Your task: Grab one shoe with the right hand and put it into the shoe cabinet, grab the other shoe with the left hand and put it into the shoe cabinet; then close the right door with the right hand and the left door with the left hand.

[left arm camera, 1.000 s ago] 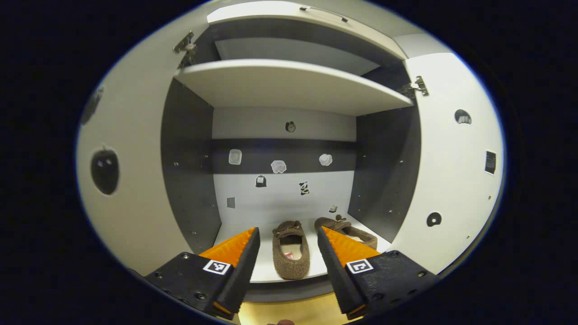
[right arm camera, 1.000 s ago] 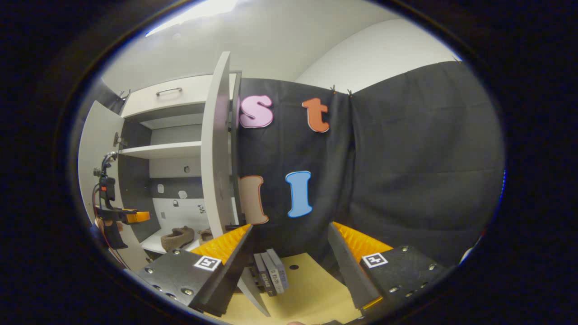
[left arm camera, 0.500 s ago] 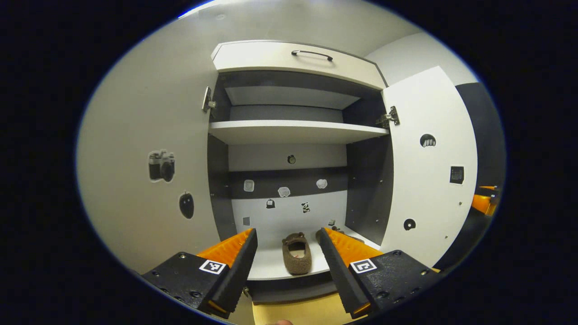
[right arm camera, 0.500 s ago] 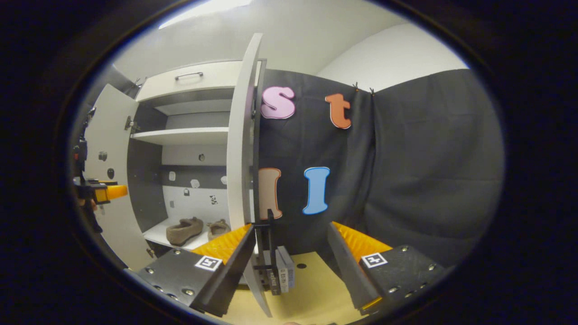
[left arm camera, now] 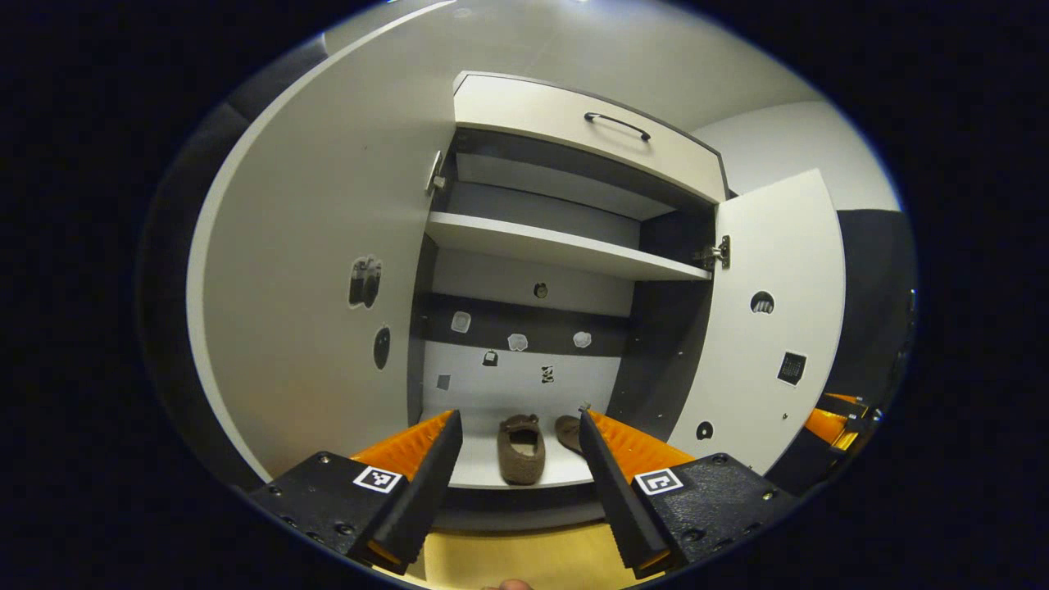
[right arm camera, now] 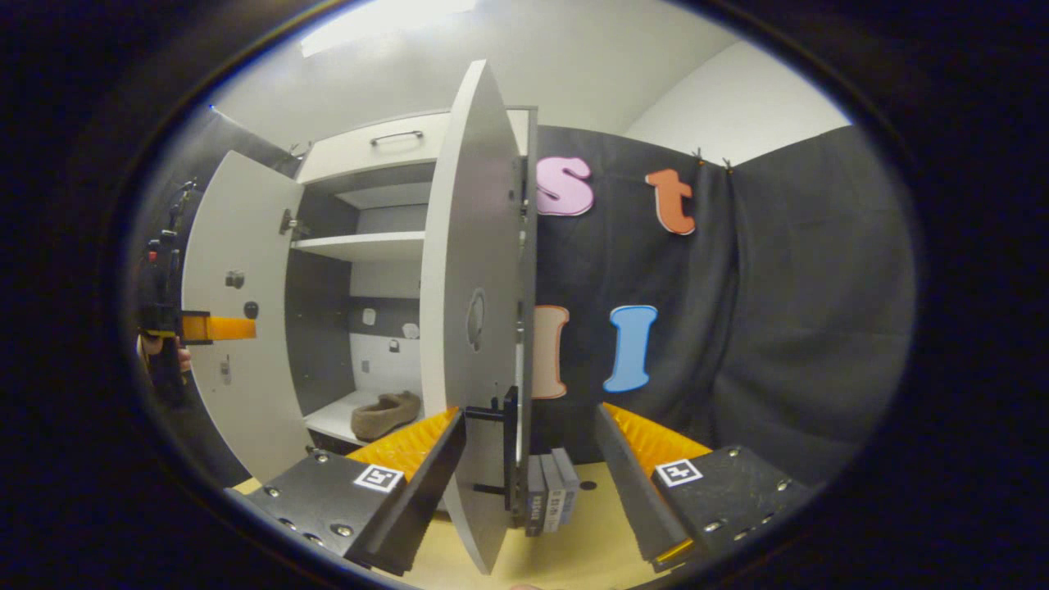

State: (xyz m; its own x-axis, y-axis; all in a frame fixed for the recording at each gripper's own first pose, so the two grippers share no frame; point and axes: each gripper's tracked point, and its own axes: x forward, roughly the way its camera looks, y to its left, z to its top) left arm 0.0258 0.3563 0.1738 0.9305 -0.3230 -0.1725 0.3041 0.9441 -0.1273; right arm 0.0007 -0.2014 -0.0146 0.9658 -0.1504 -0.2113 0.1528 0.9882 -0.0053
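Shoes (left arm camera: pixel 520 449): both lie on the shoe cabinet's (left arm camera: pixel 586 135) bottom shelf.
Right hand-held gripper (right arm camera: pixel 531 447): released, straddling the right door's (right arm camera: pixel 471 328) edge; a glancing push may slip off.
Left hand-held gripper (left arm camera: pixel 516 447): released, empty; left door (left arm camera: pixel 320 270) wide open, doors may collide.

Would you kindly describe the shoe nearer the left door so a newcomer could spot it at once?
Start at the tall white shoe cabinet with both doors open. On its white bottom shelf lie two fuzzy brown slippers; yours, the left brown slipper, lies in full view with its opening up, while the other brown slipper is half hidden.
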